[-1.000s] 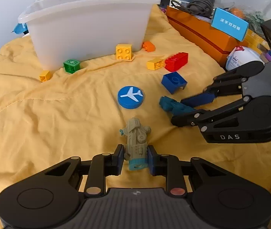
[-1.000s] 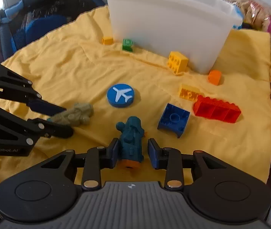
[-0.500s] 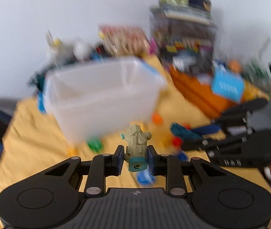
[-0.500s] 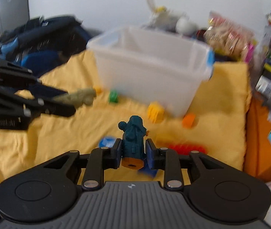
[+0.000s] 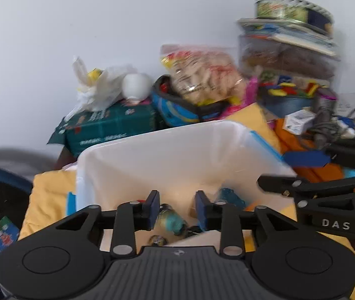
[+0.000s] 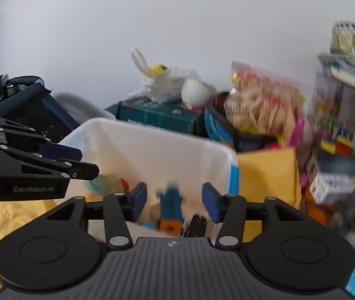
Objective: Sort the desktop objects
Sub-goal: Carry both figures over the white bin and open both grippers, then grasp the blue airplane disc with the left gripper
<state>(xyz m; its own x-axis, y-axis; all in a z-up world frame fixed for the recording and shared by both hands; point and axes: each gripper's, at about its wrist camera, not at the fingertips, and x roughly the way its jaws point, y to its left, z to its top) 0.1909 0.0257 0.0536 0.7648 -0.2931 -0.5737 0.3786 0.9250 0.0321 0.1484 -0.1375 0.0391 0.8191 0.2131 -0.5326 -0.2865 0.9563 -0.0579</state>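
Both claws hang wide open over the white bin [image 5: 177,150]: left claw [image 5: 176,208] with the grey-green toy [image 5: 171,218] below it, right claw [image 6: 173,198] with the teal toy [image 6: 171,206] below, long axis pointing far. Versus 0.5 s ago, both have released; toys look mid-drop into the bin, blurred. Next blocks lie on the yellow cloth [image 6: 267,175] near side, out of view.

Even, bright daylight, soft and nearly shadowless against the pale wall [image 6: 177,37]. Both fisheye views bend strongly toward dark vignetted corners. Motion blur smears the clutter at right [image 5: 289,57] and the white bin [image 6: 152,150]; near gripper housings stay crisp. No glare.
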